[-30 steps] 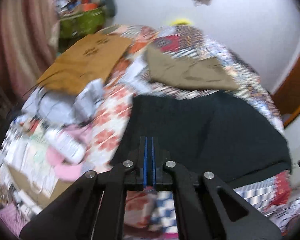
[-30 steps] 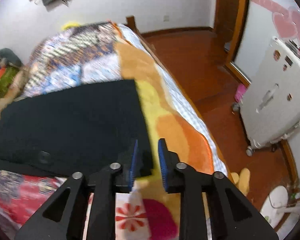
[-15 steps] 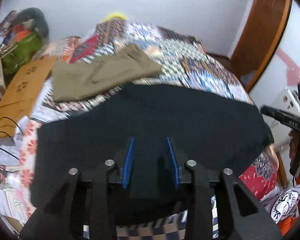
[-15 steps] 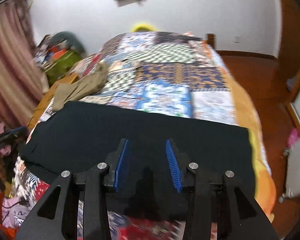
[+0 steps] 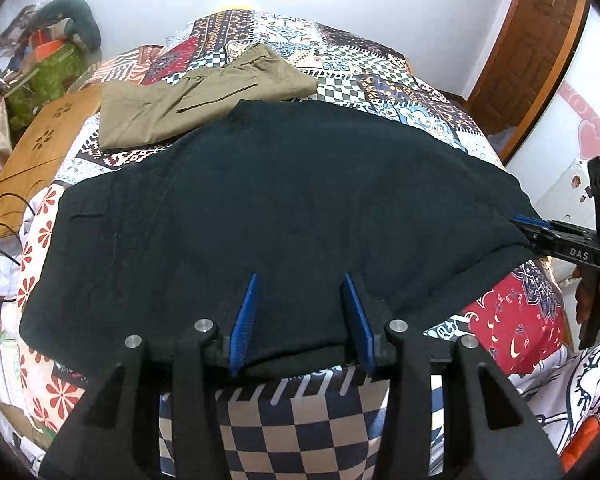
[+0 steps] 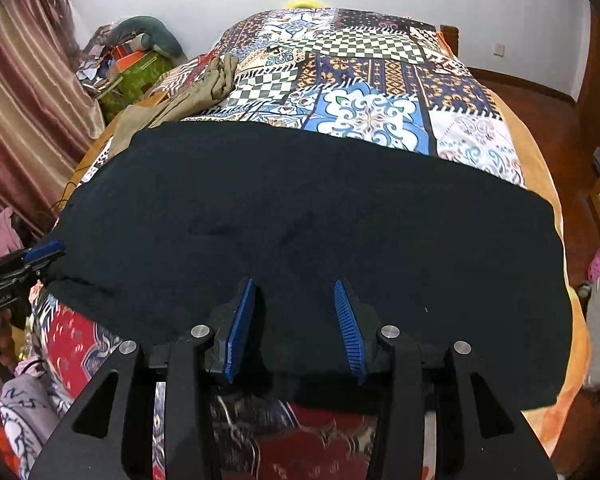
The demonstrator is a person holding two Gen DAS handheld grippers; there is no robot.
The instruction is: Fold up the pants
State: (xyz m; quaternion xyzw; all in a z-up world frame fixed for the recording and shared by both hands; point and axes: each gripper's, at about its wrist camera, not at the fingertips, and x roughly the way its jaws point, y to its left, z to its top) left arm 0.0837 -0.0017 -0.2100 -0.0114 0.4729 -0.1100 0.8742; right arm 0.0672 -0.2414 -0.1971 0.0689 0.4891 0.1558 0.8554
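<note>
Now both claws, left claw opening, straddle the black pants hem, ungripped.

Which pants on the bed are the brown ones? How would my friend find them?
Look at the big bed with the patchwork quilt. Near its far left side, just behind the wide black pants, lie the khaki pants. They are smaller, tan-brown, with a gathered stretchy waistband, not black like their neighbour.
</note>
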